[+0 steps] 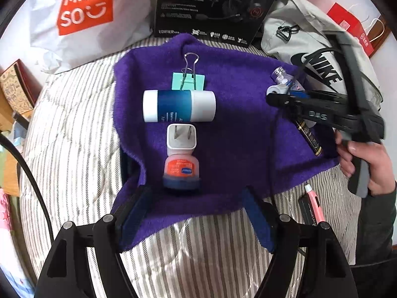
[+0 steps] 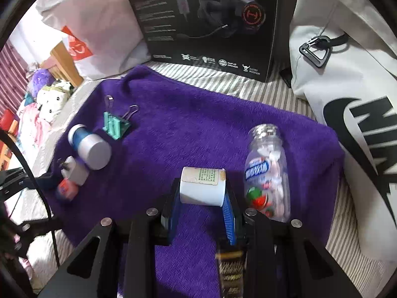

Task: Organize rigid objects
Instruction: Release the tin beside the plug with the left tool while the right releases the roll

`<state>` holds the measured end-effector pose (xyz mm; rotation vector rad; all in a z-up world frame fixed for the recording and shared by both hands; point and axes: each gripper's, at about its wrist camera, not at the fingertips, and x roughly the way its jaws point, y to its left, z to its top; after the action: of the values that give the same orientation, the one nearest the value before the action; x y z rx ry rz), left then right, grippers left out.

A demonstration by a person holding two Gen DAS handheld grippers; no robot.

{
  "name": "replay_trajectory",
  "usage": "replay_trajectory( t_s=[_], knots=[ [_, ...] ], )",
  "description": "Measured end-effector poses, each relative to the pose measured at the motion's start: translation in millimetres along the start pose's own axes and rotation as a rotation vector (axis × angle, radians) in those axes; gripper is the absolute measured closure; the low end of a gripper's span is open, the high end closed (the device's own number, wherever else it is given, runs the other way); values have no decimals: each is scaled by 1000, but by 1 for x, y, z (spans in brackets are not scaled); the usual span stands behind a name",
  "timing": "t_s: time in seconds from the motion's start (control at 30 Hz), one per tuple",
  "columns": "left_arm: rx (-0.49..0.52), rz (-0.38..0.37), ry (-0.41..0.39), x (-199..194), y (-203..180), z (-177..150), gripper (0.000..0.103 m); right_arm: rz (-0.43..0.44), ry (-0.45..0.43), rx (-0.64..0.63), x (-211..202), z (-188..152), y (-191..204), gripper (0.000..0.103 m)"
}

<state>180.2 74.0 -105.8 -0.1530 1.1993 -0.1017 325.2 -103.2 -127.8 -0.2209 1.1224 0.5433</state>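
Observation:
On a purple towel lie in a line a teal binder clip, a blue and white Vaseline tube, a white plug adapter and a small orange jar. My left gripper is open, just near of the jar. My right gripper is shut on a small white bottle above the towel. A clear candy bottle lies just to its right. In the left wrist view the right gripper is at the towel's right side, over a dark pen.
A black headset box stands behind the towel, a Miniso bag at back left, a grey Nike bag at right. A pink pen and a black case lie on the striped bedcover right of my left gripper.

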Motion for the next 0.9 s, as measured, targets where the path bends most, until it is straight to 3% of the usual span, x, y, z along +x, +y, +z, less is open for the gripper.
replay_trajectory(
  t_s=[0.27, 0.4, 0.47, 0.57, 0.77, 0.9],
  knots=[
    [1, -14, -16, -16, -4, -8, 27, -79, 3, -67, 10, 5, 6, 72],
    [0, -3, -10, -17, -6, -14, 27, -77, -6, -88, 10, 3, 7, 70],
    [-5, -5, -18, -21, -5, -17, 27, -59, 15, -84, 7, 0, 6, 59],
    [-12, -2, -33, -26, -5, -21, 27, -55, 25, -86, 0, -9, 9, 53],
    [13, 30, -70, -36, -16, -36, 27, -66, -2, -64, -45, -30, 16, 53],
    [62, 48, -93, -37, -36, -46, 27, -46, -80, -31, -106, -62, 16, 47]
  ],
)
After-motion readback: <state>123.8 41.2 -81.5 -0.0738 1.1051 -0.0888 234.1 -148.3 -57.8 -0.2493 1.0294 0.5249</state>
